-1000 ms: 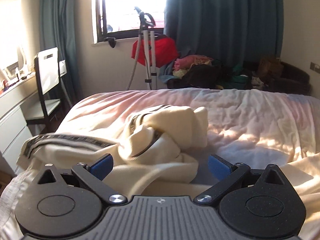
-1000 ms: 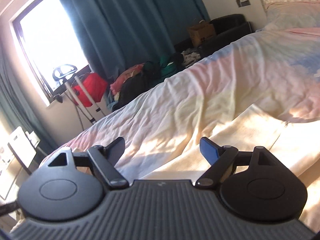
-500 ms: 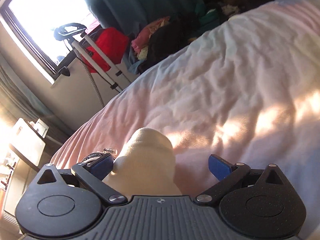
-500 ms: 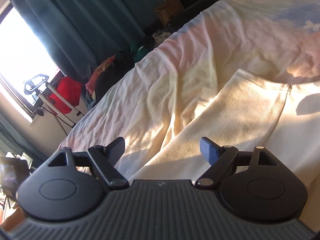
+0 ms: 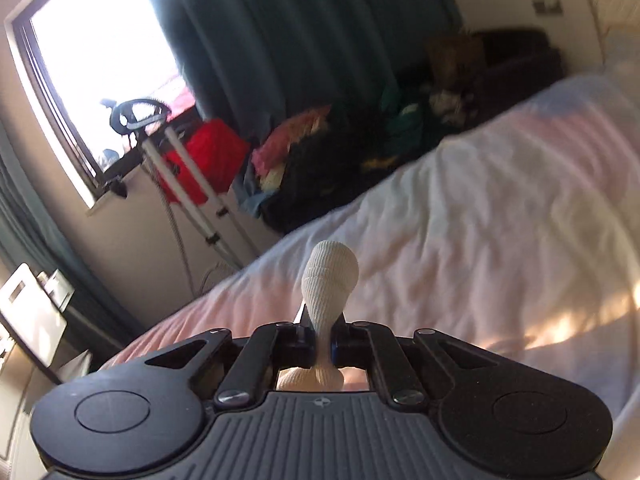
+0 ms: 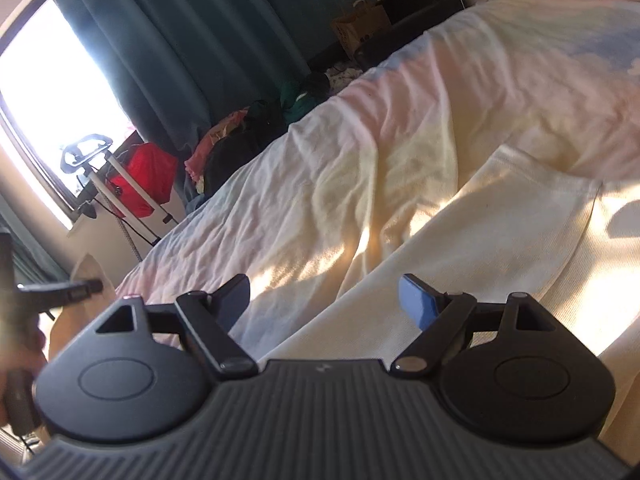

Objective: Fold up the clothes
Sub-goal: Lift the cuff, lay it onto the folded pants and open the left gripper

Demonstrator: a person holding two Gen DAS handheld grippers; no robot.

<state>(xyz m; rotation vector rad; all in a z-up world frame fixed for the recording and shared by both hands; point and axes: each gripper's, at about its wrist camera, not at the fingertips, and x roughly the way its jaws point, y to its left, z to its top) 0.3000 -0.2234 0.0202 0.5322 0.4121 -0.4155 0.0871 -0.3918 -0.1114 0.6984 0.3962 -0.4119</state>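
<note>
Cream ribbed knit garment point(image 6: 500, 248) lies on pale crumpled bed sheet point(image 6: 360, 140); left gripper point(image 5: 322, 344) is clamped on a bunched bit w/ nub poking fwd. Right gripper point(image 6: 326, 300), wide apart & empty, hovers over garment's flat part, nearer it.

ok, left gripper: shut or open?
Shut. The left gripper has its jaws pinched on a bunch of the cream garment, which sticks up between them.

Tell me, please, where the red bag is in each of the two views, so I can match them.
Left wrist: the red bag is left of centre, in the upper half, under the window, behind the white stand.
Right wrist: the red bag is at the left, about mid-height, behind the same stand.
Shared landmark: the clothes pile just right of the bag.
</note>
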